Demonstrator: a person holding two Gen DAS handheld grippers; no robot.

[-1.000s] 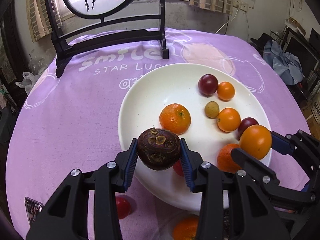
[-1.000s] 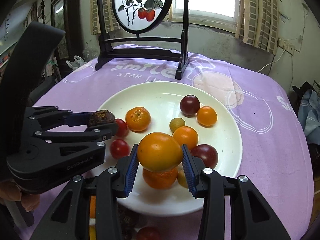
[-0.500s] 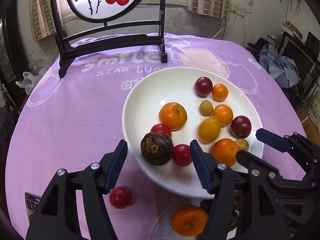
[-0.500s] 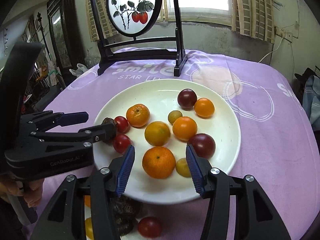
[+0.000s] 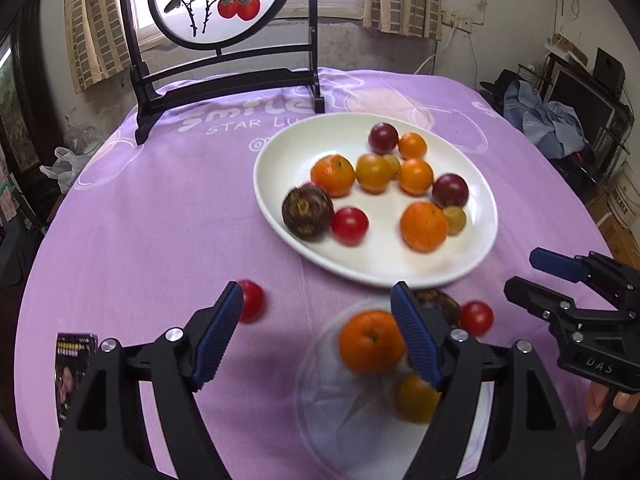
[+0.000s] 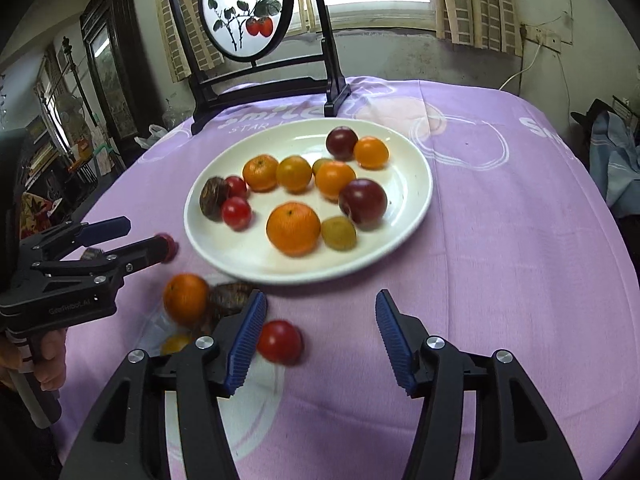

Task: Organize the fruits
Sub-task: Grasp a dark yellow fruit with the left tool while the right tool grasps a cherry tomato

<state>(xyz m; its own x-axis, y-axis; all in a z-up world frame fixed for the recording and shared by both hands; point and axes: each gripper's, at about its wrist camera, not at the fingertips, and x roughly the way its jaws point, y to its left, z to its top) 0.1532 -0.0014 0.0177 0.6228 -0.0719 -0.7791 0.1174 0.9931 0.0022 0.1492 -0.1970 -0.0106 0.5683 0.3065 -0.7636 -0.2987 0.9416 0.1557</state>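
White plate (image 5: 276, 160) now sits farther off; both claws withdrawn, empty.

My two handheld grippers, black with blue pads

My left gripper (image 5: 316, 328) and right gripper (image 6: 320, 336) share black angular frames, silver screws and ribbed blue fingertips (image 6: 246, 340); pale lettering marks their bodies, bare fingers wrapping the handles.

Left hand-held gripper (image 5: 316, 320) and right hand-held gripper (image 6: 320, 328) gape (both empty).
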